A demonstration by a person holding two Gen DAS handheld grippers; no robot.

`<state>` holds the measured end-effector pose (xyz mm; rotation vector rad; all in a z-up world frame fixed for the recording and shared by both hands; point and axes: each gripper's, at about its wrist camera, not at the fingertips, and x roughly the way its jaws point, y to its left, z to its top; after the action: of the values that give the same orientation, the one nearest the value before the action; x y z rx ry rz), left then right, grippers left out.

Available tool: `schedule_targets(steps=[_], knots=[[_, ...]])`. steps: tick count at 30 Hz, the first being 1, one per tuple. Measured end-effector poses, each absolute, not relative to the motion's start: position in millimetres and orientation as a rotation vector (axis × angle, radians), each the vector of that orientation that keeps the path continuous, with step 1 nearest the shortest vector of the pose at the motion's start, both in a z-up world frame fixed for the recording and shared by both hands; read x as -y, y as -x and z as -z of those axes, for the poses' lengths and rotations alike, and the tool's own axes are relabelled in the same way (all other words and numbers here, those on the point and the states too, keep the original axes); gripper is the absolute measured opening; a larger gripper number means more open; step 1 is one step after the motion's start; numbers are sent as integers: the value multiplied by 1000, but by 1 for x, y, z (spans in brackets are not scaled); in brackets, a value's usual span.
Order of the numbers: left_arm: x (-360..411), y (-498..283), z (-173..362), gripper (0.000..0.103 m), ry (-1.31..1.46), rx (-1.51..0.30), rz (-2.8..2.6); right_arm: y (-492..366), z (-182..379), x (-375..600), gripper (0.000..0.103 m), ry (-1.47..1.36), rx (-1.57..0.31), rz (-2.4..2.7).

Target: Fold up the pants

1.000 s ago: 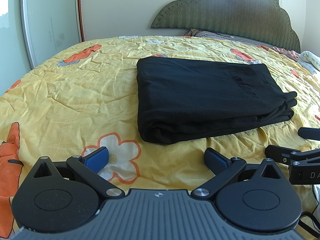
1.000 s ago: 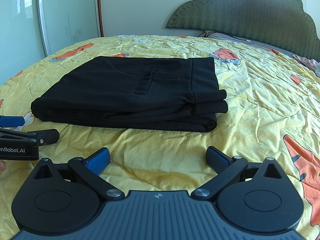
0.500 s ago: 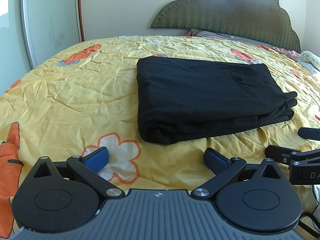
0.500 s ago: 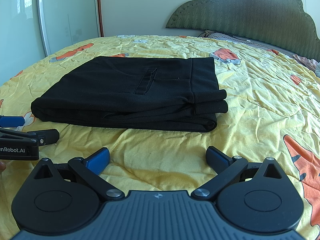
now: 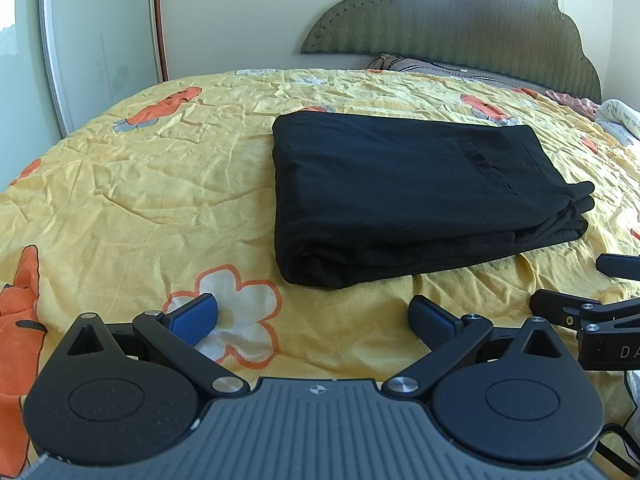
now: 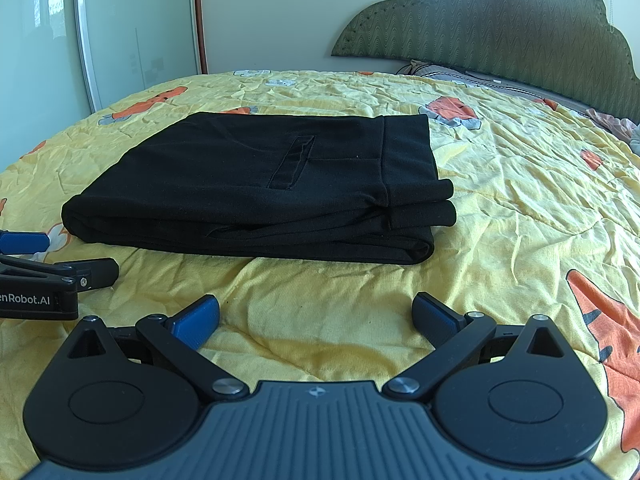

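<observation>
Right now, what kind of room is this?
A bedroom, most likely. A bed with a yellow flowered quilt fills the view, a green padded headboard stands against the wall, and a sliding wardrobe door is on the left. Folded black pants lie on the quilt.

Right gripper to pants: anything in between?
Nothing but wrinkled yellow bedspread. In the right wrist view, the open right gripper sits short of the folded black pants, not touching them.
</observation>
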<state>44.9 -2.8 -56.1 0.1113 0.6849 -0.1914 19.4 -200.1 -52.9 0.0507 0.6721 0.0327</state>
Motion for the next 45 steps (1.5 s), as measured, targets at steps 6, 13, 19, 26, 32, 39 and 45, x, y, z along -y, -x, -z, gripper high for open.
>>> schedule_targets(steps=[6, 13, 19, 26, 32, 39, 45], knots=[[4, -46, 55, 103, -112, -691, 190, -26, 48, 200, 103, -61, -717, -34], [5, -46, 55, 103, -104, -684, 165, -29, 45, 217, 103, -221, -676, -24], [5, -45, 55, 103, -103, -682, 165, -27, 51, 205, 103, -133, -655, -4], [5, -45, 56, 103, -101, -683, 166, -30, 53, 195, 103, -73, -671, 22], [5, -43, 55, 103, -100, -682, 168, -30, 53, 194, 103, -70, -672, 22], [5, -44, 55, 103, -100, -682, 167, -30, 53, 194, 103, -70, -672, 23], [5, -43, 55, 103, -100, -682, 167, -30, 53, 194, 103, -71, -672, 23]])
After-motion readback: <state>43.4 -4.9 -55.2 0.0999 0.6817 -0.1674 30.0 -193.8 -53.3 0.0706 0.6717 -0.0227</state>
